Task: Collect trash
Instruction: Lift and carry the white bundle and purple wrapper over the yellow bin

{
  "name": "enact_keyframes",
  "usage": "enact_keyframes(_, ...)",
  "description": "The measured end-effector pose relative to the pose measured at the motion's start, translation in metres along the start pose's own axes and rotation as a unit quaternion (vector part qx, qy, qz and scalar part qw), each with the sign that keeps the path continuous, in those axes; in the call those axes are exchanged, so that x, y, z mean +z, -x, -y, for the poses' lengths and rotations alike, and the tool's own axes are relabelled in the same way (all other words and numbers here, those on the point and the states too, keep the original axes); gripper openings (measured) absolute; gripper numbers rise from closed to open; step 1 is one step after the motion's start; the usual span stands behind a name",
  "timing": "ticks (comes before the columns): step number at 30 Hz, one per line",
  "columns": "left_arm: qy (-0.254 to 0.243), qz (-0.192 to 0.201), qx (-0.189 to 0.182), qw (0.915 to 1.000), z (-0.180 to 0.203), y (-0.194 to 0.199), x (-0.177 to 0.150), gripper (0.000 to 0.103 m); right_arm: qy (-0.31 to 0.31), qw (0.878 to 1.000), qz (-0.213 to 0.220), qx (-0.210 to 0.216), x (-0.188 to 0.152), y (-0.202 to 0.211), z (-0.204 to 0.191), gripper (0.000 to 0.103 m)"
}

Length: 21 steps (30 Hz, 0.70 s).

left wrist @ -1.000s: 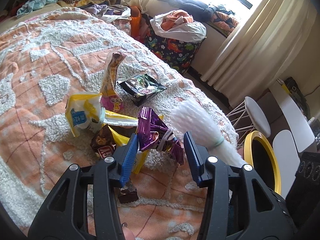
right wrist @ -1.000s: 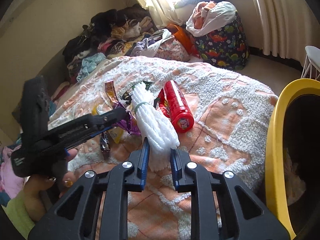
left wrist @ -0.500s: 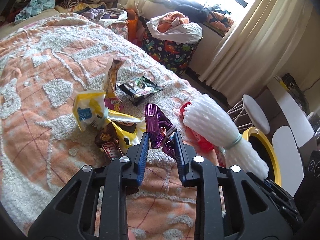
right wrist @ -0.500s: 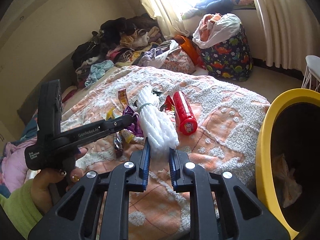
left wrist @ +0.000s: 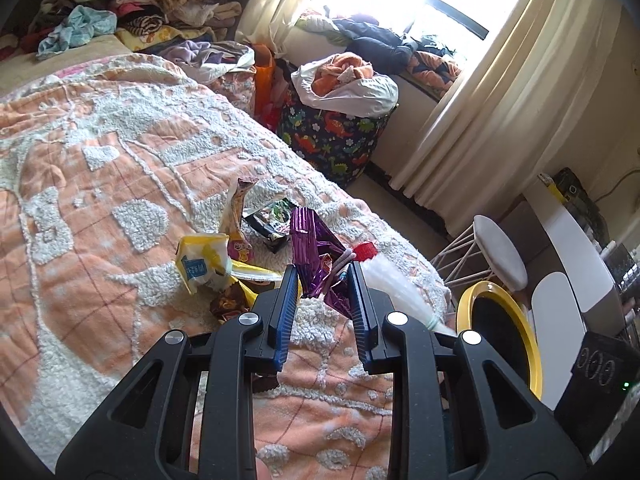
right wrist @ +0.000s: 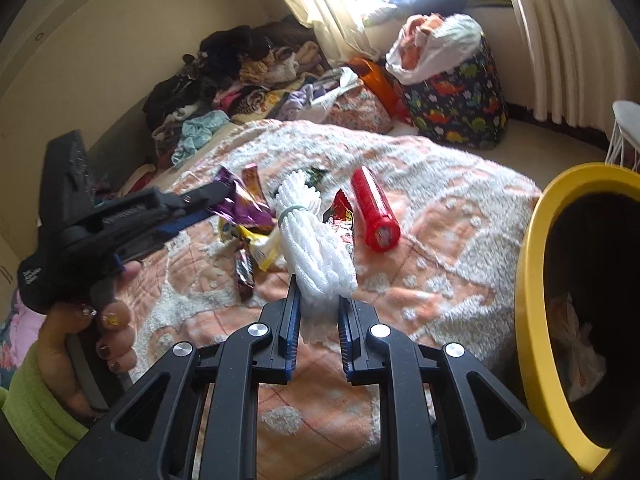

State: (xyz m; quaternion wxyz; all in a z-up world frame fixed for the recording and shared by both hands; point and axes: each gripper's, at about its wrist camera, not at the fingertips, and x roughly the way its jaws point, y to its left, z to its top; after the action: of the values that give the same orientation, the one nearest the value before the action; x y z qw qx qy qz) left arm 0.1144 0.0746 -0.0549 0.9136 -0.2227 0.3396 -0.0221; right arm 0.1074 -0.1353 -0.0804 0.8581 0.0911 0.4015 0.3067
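- Fingers of the left gripper (left wrist: pixel 323 280) have just been closing and are now seen clamped on a crumpled purple wrapper (left wrist: pixel 316 248); in the right wrist view the wrapper (right wrist: pixel 240 204) hangs clear above the bedspread (right wrist: pixel 440 248)
- Fingers of the right gripper (right wrist: pixel 316 312) are seen drawn narrow on the near end of a white foam-net bundle (right wrist: pixel 316 248); its long axis is seen running away from the jaws, toward the far side of the bed, with a band round its far part
- The yellow-rimmed bin (right wrist: pixel 532 304) is seen at the right edge of the bed, low and near; a bag of waste is visible inside it
- The relation that matters: the bin lies to the right of both grippers, and the right gripper is judged the nearer one; the left gripper would have to be carried across the bed, over the bundle
- Left on the bedspread are a red tube (right wrist: pixel 374 208), a yellow wrapper (left wrist: pixel 200 264) and a black packet (left wrist: pixel 272 220), all far of the jaws
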Motion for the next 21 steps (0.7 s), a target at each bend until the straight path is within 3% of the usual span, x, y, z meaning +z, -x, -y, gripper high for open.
enact_keyframes(5, -0.002, 0.002, 0.0, 1.0, 0.003, 0.004, -0.001, 0.019, -0.022, 0.999, -0.032, -0.002, -0.008, -0.005, 0.01, 0.016)
enact_keyframes(19, -0.017, 0.008, -0.005, 0.9998, 0.021, 0.011, -0.002, 0.019, -0.021, 0.991, -0.1, 0.082, -0.028, -0.017, -0.008, 0.016)
enact_keyframes(21, -0.017, 0.009, -0.006, 0.9998, 0.021, 0.013, -0.002, 0.019, -0.011, 0.993, -0.096, 0.062, -0.029, -0.017, -0.01, 0.017)
